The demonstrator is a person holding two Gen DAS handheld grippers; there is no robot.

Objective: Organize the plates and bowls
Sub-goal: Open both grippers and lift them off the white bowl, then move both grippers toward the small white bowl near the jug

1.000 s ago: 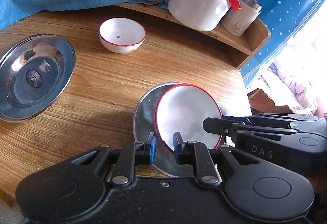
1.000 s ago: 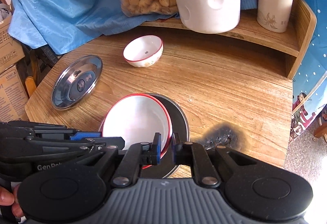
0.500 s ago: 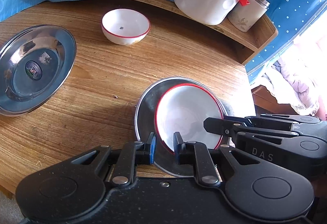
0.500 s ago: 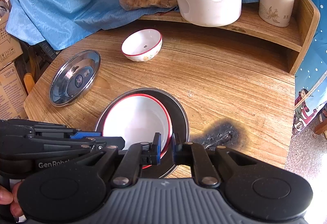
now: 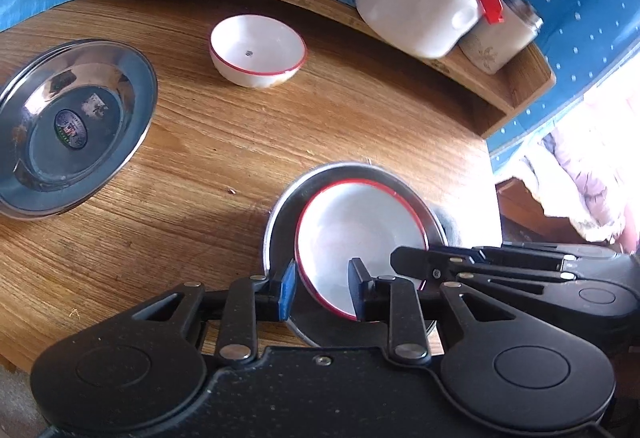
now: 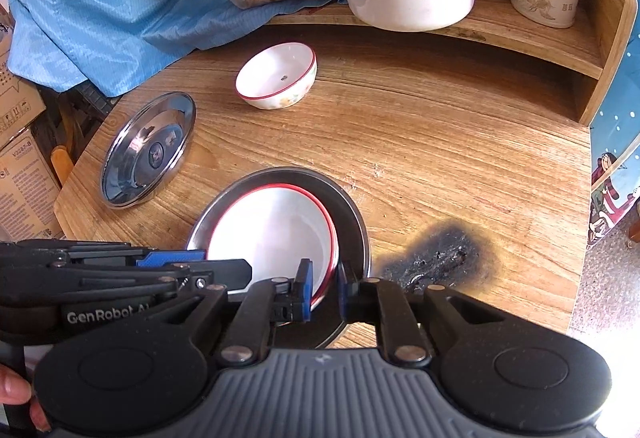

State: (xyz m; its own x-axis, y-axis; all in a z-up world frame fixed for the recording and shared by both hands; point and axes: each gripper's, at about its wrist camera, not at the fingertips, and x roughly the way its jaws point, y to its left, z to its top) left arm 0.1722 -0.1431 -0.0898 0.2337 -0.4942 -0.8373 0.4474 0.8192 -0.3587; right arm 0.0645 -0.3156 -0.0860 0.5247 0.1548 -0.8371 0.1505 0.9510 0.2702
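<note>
Left wrist view: the left gripper (image 5: 322,288) is opening, its jaws spread around the near rim of a white bowl (image 5: 360,234) with a red edge, pads clear of it. The bowl sits in a steel plate (image 5: 280,230) at 5 o'clock on the wooden table (image 5: 224,142). A second steel plate (image 5: 72,126) lies at 9 o'clock, a smaller red-rimmed bowl (image 5: 256,50) at 12.

Right wrist view: the right gripper (image 6: 324,288) is opening, jaws narrowly parted around the same bowl's rim (image 6: 276,234); whether they touch it I cannot tell.
</note>
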